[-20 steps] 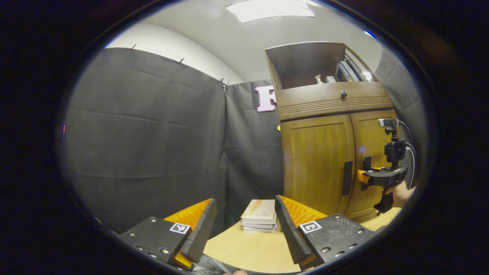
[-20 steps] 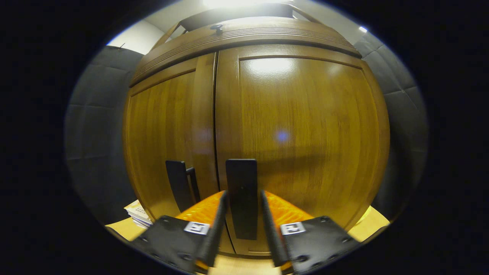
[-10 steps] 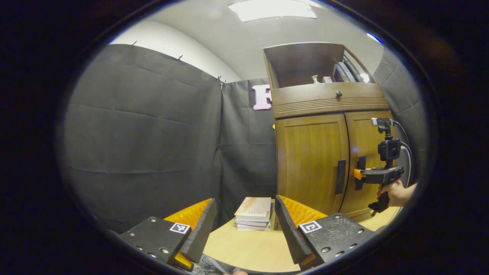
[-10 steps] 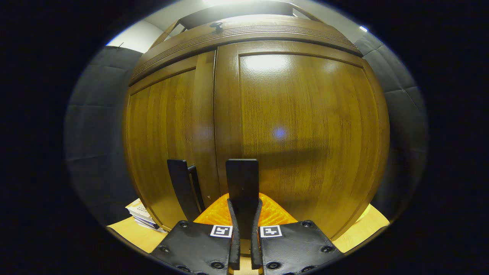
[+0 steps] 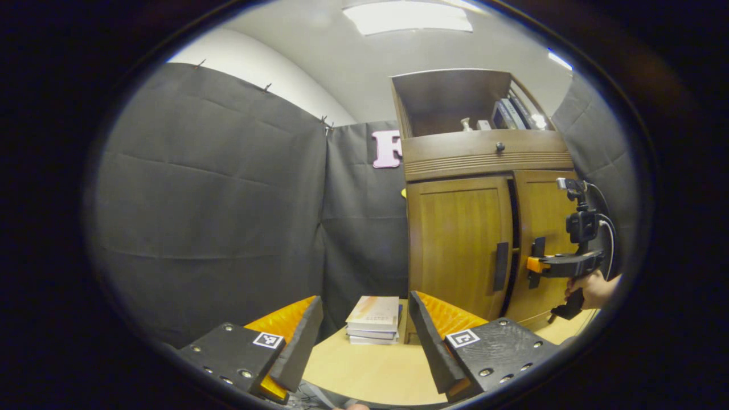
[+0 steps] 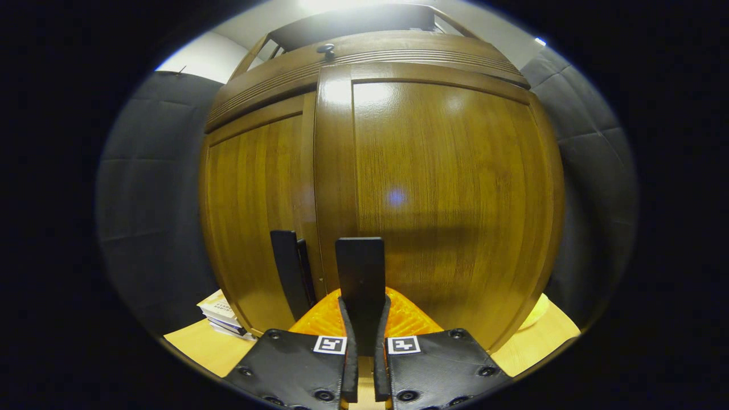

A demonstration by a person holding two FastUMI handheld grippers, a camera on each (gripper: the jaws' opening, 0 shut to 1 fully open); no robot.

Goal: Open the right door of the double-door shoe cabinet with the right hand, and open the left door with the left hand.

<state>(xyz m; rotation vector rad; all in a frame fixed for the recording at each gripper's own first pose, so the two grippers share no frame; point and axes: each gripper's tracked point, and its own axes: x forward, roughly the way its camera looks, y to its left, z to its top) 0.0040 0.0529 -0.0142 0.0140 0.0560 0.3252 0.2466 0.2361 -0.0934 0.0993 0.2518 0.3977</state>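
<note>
The right door (image 6: pixel 444 193) has swung out a little since a second ago: a dark gap now shows between it and the left door (image 5: pixel 455 245) in the left gripper view, where both sat flush before. The right gripper (image 6: pixel 363 319), apart around the right handle (image 6: pixel 360 279) then, is now clamped on it, the handle rising toward 12 o'clock from between its fingers. The left handle (image 6: pixel 287 267) stands just beside, at 11 o'clock. The left gripper (image 5: pixel 364 336) hangs with fingers apart over the table (image 5: pixel 364 370), well short of the cabinet (image 5: pixel 484 159); books (image 5: pixel 373 327) lie at 12 o'clock, the left door at 1 o'clock. A hand (image 5: pixel 589 287) holds the right gripper at 2 o'clock.
</note>
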